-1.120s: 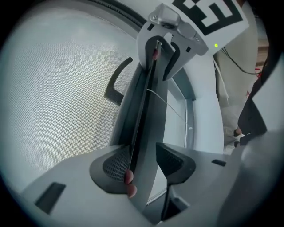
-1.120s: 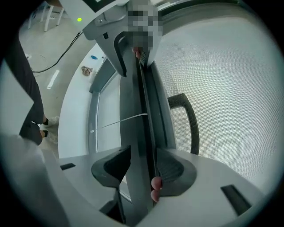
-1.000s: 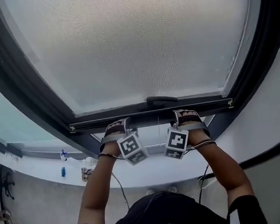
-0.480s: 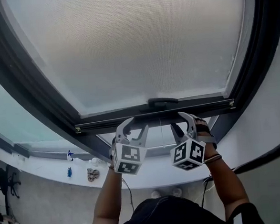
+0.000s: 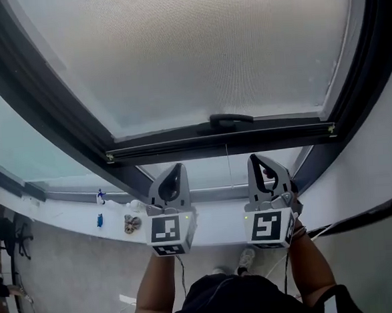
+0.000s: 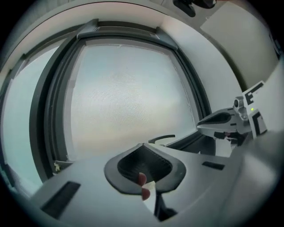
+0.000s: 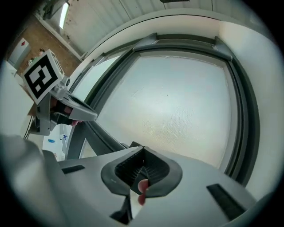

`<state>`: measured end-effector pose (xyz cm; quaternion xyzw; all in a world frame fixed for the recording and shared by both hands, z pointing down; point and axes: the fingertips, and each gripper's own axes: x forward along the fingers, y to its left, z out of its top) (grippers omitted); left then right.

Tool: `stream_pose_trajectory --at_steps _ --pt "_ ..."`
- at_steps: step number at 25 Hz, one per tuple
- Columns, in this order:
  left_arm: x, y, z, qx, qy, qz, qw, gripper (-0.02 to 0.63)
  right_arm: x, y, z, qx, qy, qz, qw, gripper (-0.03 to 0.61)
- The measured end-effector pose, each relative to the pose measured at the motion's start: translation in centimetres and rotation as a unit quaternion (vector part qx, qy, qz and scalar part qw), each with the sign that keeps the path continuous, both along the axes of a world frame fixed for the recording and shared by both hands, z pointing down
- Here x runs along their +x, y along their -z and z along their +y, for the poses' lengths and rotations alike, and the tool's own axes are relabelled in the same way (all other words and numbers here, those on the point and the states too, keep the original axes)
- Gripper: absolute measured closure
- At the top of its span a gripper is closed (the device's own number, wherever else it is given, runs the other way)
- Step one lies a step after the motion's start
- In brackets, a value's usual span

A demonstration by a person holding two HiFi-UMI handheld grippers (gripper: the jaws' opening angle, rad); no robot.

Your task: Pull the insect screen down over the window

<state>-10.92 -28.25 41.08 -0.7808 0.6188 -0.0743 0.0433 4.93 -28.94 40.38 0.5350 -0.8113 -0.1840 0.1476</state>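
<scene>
Just beyond both tongs, the insect screen (image 5: 189,52) ends in a bottom bar (image 5: 182,147) running left to right, its handle (image 5: 232,121) midway (neither hand nearer). The left gripper (image 5: 176,168) and right gripper (image 5: 255,159) have just closed on nothing.

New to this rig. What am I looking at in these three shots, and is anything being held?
No robot: a person holds a two-finger gripper in each hand. One picture comes from a head camera; the other two from cameras riding on each gripper, looking along its fingers. The left gripper and right gripper face a window whose insect screen ends at a dark bar with a handle. Both pairs of fingers have just closed, with nothing between them.
</scene>
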Motion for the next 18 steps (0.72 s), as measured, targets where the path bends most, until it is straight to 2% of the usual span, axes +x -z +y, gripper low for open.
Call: stream_pose_trajectory --at_steps 5,9,12,18 --pt "-1.2 -1.3 3.8 -0.006 -0.001 0.031 0.9995 0.611 -1.3 -0.2 4.2 0.009 0.001 -0.030 0.999 0.574" --pt "-2.6 -1.5 7.6 -0.005 -0.008 0.056 0.9984 0.611 -1.8 -0.1 8.1 -0.001 0.011 -0.111 0.994 0.574" --pt "-3.6 -1.4 10.4 -0.004 -0.010 0.067 0.9977 0.611 -0.8 -0.7 11.0 -0.025 -0.020 -0.154 0.988 0.574" --pt "-4.5 -2.6 15.9 -0.008 -0.017 0.061 0.9979 0.611 0.2 -2.5 17.1 -0.045 -0.063 -0.162 0.984 0.574"
